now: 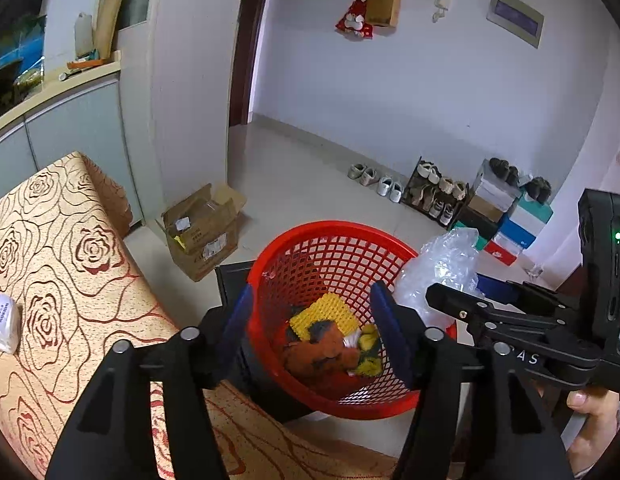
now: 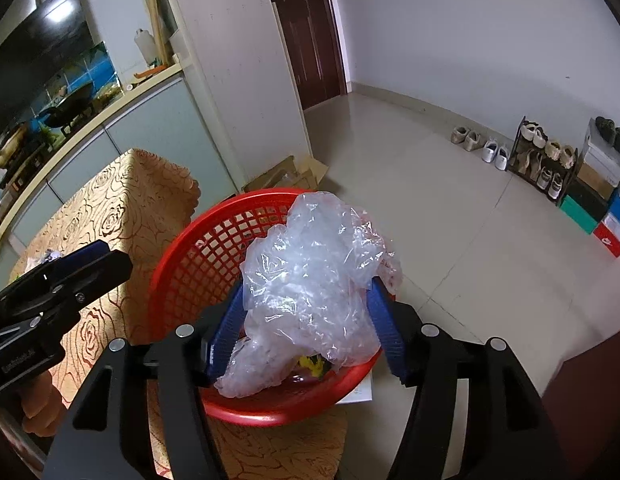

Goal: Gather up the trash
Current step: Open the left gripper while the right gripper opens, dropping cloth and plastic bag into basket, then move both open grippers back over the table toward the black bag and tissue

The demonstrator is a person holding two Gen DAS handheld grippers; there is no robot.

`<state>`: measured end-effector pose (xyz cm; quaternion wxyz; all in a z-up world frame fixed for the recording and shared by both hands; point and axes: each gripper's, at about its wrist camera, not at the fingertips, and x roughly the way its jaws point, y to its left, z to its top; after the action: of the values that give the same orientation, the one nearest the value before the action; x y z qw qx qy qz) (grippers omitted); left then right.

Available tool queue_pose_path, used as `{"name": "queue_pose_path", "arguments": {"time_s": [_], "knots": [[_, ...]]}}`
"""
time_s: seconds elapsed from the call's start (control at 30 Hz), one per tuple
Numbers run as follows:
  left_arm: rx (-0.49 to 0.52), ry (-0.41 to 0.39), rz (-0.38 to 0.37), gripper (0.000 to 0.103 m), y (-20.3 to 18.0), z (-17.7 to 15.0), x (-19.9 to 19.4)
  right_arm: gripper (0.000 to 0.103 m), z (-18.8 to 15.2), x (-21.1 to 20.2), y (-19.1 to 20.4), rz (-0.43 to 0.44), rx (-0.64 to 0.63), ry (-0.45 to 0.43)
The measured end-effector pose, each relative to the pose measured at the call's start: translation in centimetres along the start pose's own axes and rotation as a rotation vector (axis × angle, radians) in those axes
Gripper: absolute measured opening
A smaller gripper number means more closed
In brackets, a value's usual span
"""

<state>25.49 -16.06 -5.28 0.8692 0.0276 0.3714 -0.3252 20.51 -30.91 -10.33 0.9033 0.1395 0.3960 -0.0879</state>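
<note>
A red mesh basket (image 1: 334, 240) stands at the edge of the table with the rose-patterned cloth (image 1: 62, 264). Inside it lie a yellow textured piece (image 1: 324, 314) and orange and yellow scraps (image 1: 322, 354). My left gripper (image 1: 316, 330) is open and empty just above the basket. My right gripper (image 2: 308, 334) holds a crumpled clear plastic bag (image 2: 310, 292) between its blue pads, over the basket (image 2: 182, 268). The bag also shows in the left wrist view (image 1: 442, 268) at the basket's right rim.
A white tissue pack (image 1: 4, 320) lies on the cloth at the left. An open cardboard box (image 1: 204, 228) stands on the tiled floor beyond the table. A shoe rack (image 1: 436, 194) and stacked shoe boxes (image 1: 506, 216) line the far wall.
</note>
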Motion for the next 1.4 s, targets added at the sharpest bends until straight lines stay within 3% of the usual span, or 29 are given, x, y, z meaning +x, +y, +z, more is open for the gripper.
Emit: {"name": "queue_pose_path", "arguments": {"time_s": [0.23, 0.77, 1.23, 1.4], "knots": [[-0.028, -0.036, 0.024, 0.062, 1.1, 0.1, -2.2, 0.069, -0.1, -1.1, 0.1, -0.005, 0.004, -0.024], [-0.078, -0.123, 0.140, 0.064, 3.6, -1.5, -8.7, 0.069, 0.0, -4.5, 3.7, 0.006, -0.059, -0.131], [-0.186, -0.213, 0.308, 0.067, 9.0, -5.0, -17.8, 0.070, -1.2, -5.4, 12.6, 0.147, -0.187, -0.137], [-0.227, -0.232, 0.400, 0.069, 11.6, -7.3, -21.4, 0.071, -2.1, -5.7, 16.8, 0.211, -0.249, -0.128]]}}
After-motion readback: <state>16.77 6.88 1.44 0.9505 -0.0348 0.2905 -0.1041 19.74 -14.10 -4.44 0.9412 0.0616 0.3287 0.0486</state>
